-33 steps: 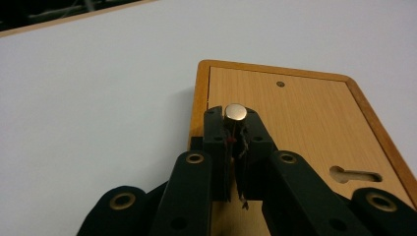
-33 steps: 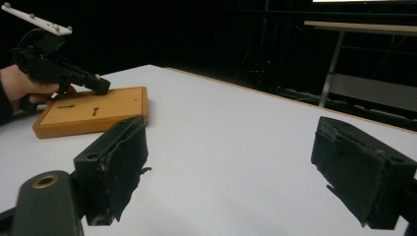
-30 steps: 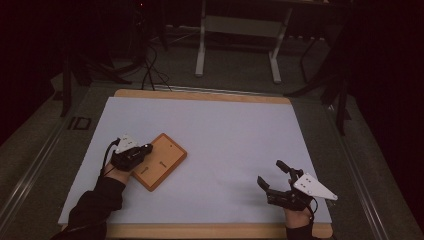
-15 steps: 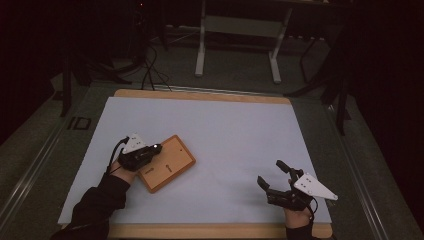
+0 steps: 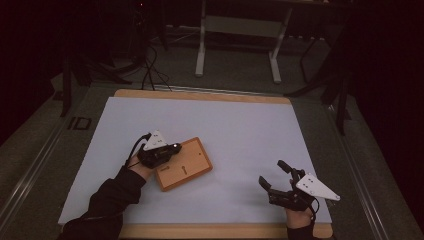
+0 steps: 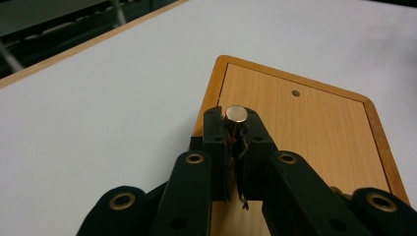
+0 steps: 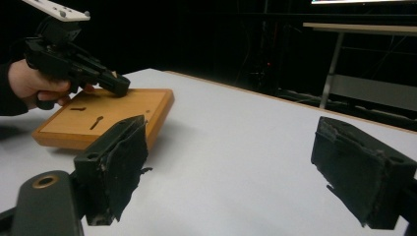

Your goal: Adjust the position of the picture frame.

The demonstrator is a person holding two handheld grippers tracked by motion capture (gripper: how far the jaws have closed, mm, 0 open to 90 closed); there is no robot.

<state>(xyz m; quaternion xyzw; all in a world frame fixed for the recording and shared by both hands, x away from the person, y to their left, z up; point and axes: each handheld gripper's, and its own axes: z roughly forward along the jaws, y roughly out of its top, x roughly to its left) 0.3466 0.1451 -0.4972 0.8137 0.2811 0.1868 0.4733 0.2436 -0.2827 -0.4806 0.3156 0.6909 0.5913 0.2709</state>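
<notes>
Left tongs (image 6: 235, 129) clamped on small metal peg (image 6: 235, 114), carrying over wooden board (image 6: 305, 132); next, seat in hole (image 6: 295, 92); right tongs (image 7: 255, 167) agape.

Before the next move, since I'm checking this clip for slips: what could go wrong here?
The left hand-held gripper pinches a small metal pin by its tips alone, so it could slip out. The pin might miss the small hole in the wooden board. The board lies loose and could slide.
</notes>
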